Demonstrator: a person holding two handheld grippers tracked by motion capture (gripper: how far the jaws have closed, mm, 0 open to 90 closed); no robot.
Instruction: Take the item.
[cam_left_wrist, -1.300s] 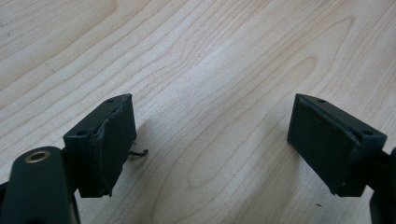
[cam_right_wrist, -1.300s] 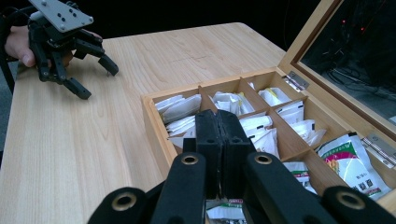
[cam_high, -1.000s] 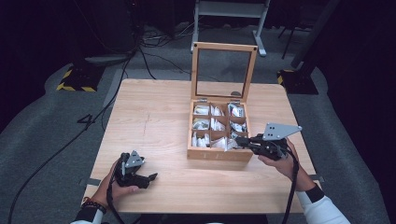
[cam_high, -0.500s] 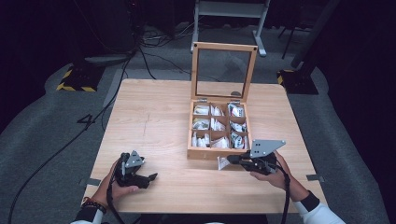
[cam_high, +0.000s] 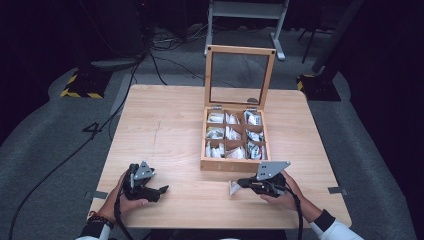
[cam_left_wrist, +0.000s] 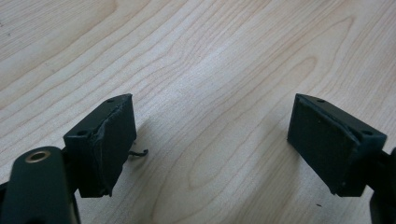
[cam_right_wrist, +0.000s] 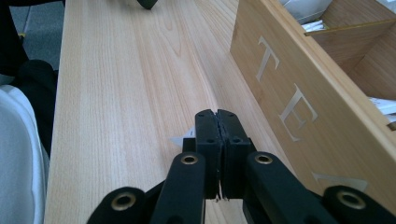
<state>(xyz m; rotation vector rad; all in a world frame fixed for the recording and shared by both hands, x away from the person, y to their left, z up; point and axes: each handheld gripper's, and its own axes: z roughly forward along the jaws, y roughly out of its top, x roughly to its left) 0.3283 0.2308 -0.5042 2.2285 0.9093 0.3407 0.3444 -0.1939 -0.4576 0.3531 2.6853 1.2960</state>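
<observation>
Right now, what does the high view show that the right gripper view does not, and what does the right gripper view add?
High view alone: the whole tea box with its glass lid standing open, all nine compartments holding packets, the left claw resting open on the table, and a white packet at the right claw tip.

Right gripper view alone: pale letters "TE" on the box front, and the claw's jaws pressed together on the packet's white edge.

Both: the wooden table, the box, the right claw.

White packet (cam_right_wrist: 183, 138) mostly hidden behind right tongs (cam_right_wrist: 217, 122) — box lettering (cam_right_wrist: 286, 88) cut off at edge.
</observation>
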